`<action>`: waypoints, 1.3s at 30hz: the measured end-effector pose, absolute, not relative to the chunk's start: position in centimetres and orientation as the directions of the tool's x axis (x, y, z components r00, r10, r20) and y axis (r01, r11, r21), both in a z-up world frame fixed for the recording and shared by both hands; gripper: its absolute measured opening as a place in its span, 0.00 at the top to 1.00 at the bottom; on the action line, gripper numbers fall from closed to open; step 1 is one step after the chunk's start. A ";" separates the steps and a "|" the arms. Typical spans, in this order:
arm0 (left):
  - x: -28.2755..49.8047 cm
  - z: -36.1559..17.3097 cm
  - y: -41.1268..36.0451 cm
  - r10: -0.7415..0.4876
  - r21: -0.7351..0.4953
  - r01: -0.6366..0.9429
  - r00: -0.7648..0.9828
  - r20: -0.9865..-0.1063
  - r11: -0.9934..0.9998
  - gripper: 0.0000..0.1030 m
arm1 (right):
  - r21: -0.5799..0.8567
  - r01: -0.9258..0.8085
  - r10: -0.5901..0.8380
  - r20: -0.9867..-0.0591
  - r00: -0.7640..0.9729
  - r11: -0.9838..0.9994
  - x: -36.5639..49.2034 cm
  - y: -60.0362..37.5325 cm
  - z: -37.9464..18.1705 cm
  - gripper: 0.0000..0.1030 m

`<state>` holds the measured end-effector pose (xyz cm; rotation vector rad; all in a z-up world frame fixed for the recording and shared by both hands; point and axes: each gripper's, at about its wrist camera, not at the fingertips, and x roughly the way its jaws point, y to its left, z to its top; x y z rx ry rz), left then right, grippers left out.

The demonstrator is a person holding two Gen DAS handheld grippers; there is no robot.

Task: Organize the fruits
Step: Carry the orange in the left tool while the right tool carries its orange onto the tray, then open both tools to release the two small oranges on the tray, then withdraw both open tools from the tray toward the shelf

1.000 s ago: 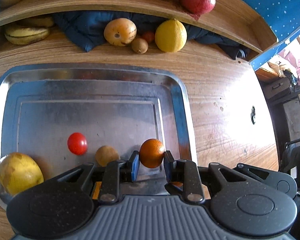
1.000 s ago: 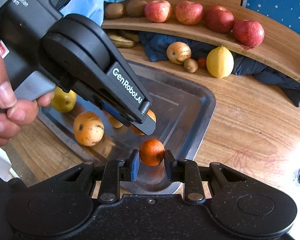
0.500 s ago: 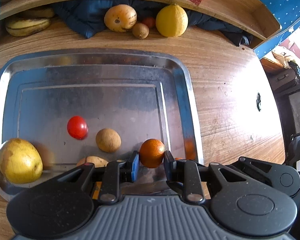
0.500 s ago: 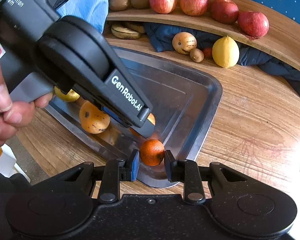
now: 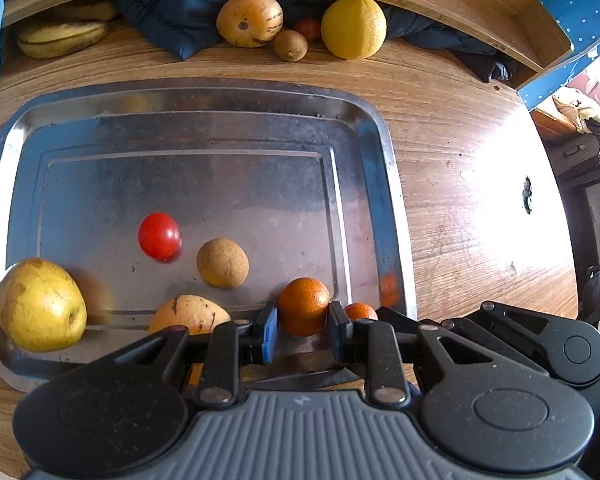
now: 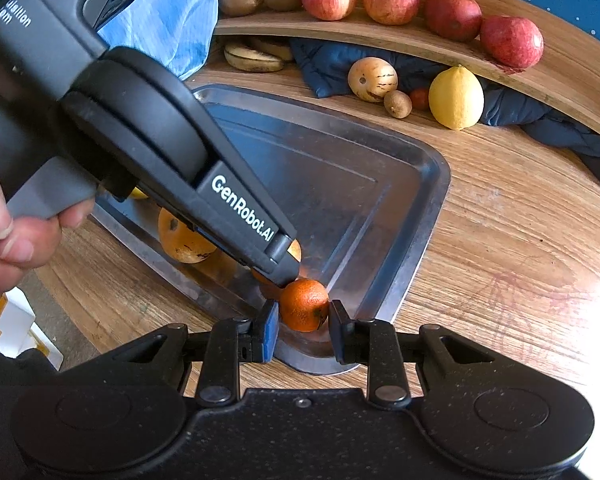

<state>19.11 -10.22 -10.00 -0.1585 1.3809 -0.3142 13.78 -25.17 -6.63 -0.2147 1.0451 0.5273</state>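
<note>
My left gripper (image 5: 303, 330) has its jaws clenched on an orange (image 5: 304, 306), held low over the near right corner of the metal tray (image 5: 384, 168). My right gripper (image 6: 303, 330) grips a second orange (image 6: 304, 310) the same way, at that same corner, so the two fruits sit just beside each other; from the left view the second one (image 5: 361, 311) peeks out past my right-hand jaw. In the tray lie a red tomato (image 5: 159, 236), a small brown round fruit (image 5: 222, 263), a yellow pear (image 5: 38, 305) at the near left, and a speckled orange-yellow fruit (image 5: 188, 314) partly hidden behind my left gripper. On the tabletop (image 5: 460, 168) beyond the tray rest a lemon (image 5: 353, 26), a kiwi (image 5: 290, 45), a striped pale fruit (image 5: 249, 19) and bananas (image 5: 62, 38), against a dark blue cloth (image 5: 172, 12). Four red apples (image 6: 420, 8) line the wooden shelf (image 6: 560, 68) above.
</note>
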 end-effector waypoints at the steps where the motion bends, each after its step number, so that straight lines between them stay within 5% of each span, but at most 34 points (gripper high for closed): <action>1: 19.1 -10.0 -10.2 -0.311 -0.293 0.125 0.156 -0.938 0.948 0.73 | 0.077 -0.510 0.311 -0.865 0.392 0.857 13.8 -25.2 -6.7 0.72; 9: 19.2 -10.1 -10.4 -0.310 -0.294 0.117 0.154 -0.938 0.949 0.72 | 0.074 -0.500 0.305 -0.866 0.397 0.863 13.8 -25.3 -6.7 0.70; 13: 19.1 -9.7 -10.3 -0.317 -0.300 0.122 0.167 -0.934 0.946 0.59 | 0.069 -0.498 0.301 -0.864 0.404 0.864 13.6 -25.3 -6.5 0.66; 22: 18.2 -8.4 -9.7 -0.343 -0.317 0.157 0.183 -0.921 0.935 0.36 | 0.071 -0.485 0.311 -0.845 0.435 0.872 12.7 -25.9 -5.6 0.37; 27: 17.3 -7.3 -9.2 -0.349 -0.318 0.170 0.202 -0.915 0.933 0.15 | 0.076 -0.469 0.310 -0.840 0.445 0.880 12.3 -26.1 -5.3 0.12; 39: 14.9 -5.7 -6.8 -0.262 -0.242 0.116 0.220 -0.940 0.963 0.01 | 0.083 -0.460 0.314 -0.835 0.452 0.884 11.1 -26.4 -4.9 0.01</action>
